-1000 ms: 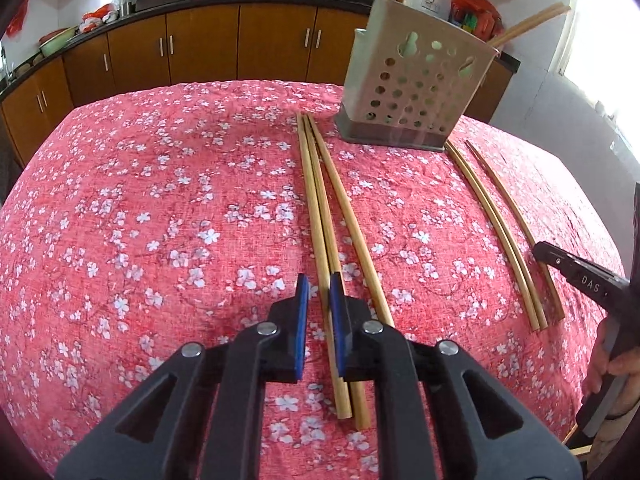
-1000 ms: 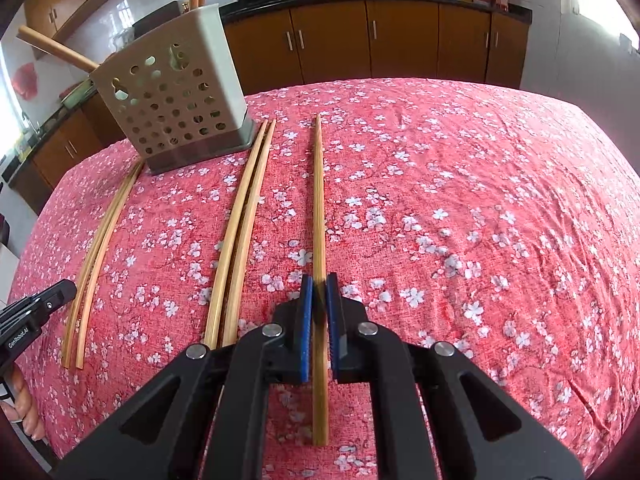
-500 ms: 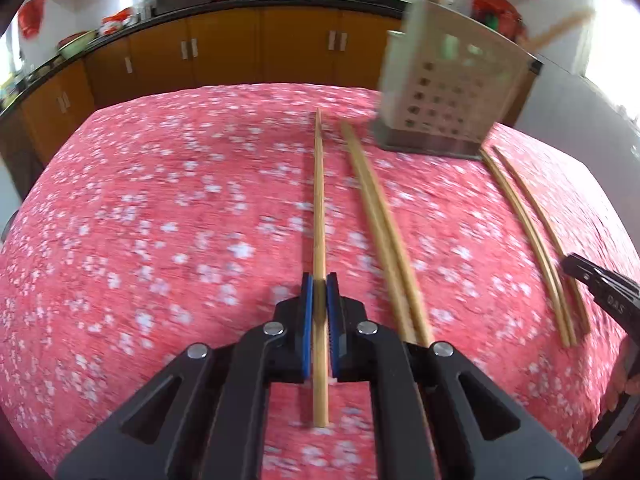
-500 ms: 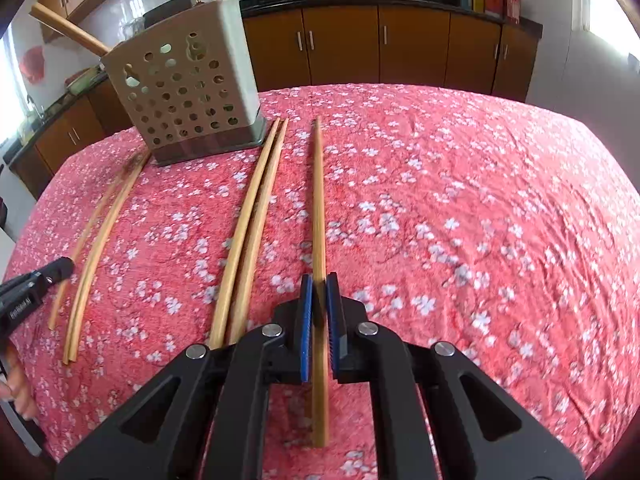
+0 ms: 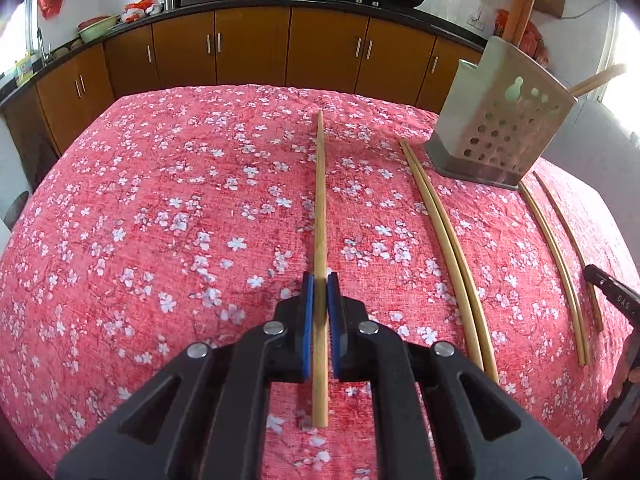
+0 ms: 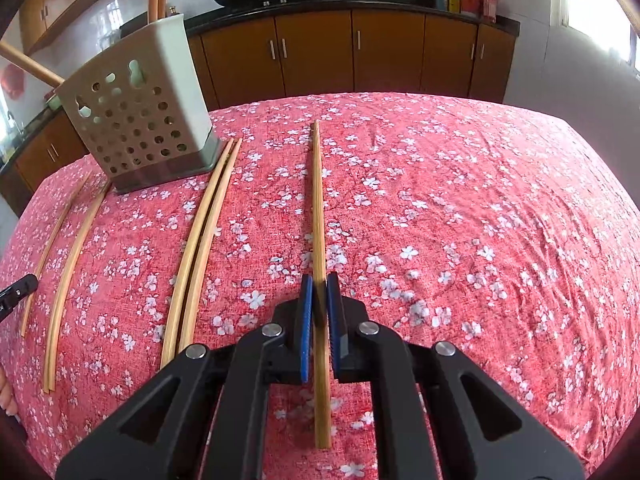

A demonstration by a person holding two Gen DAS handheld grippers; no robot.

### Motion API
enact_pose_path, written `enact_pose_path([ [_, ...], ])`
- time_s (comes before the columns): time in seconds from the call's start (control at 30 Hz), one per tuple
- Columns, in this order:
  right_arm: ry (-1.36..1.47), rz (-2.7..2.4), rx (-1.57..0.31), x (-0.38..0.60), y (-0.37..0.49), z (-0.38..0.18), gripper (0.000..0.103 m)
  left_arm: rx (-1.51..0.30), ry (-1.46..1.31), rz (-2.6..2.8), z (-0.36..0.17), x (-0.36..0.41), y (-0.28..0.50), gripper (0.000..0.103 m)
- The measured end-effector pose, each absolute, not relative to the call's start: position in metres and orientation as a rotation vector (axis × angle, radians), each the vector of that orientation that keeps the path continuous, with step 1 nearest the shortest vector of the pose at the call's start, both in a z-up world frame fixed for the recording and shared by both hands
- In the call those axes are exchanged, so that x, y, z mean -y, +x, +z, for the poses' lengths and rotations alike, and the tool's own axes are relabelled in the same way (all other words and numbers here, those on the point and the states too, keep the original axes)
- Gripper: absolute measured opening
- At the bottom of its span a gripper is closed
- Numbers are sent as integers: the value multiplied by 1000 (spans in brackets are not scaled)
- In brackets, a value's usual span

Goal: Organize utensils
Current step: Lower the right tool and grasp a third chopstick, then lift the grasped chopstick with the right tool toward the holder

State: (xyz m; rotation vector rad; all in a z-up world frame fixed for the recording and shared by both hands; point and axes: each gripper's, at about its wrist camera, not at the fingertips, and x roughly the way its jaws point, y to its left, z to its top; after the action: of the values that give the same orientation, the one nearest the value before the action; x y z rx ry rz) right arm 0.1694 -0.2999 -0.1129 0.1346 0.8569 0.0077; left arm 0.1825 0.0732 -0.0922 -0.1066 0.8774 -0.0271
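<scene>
My left gripper (image 5: pixel 319 286) is shut on a wooden chopstick (image 5: pixel 320 200) that points away over the red flowered tablecloth (image 5: pixel 160 220). My right gripper (image 6: pixel 319 286) is shut on another wooden chopstick (image 6: pixel 318 200) the same way. The perforated beige utensil holder (image 5: pixel 504 128) stands at the back right in the left wrist view and at the back left in the right wrist view (image 6: pixel 140 120), with several chopsticks standing in it. A pair of chopsticks (image 5: pixel 452 248) lies on the cloth beside the holder, also seen in the right wrist view (image 6: pixel 200 240).
Another pair of chopsticks (image 5: pixel 556 256) lies past the holder, seen in the right wrist view (image 6: pixel 68 264) at the left. The other gripper's tip (image 5: pixel 612 296) shows at the right edge. Brown kitchen cabinets (image 5: pixel 256 52) run behind the table.
My left gripper closed on one chopstick of the middle group and carried it left, away from the other two. My right gripper kept hold of its chopstick and rose slightly.
</scene>
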Motion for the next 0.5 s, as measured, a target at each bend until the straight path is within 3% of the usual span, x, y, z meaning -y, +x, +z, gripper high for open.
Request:
enact_pose_path([
  [0.5, 142, 8, -857, 301, 170, -113, 9, -877, -130, -34, -91, -75, 182, 9],
])
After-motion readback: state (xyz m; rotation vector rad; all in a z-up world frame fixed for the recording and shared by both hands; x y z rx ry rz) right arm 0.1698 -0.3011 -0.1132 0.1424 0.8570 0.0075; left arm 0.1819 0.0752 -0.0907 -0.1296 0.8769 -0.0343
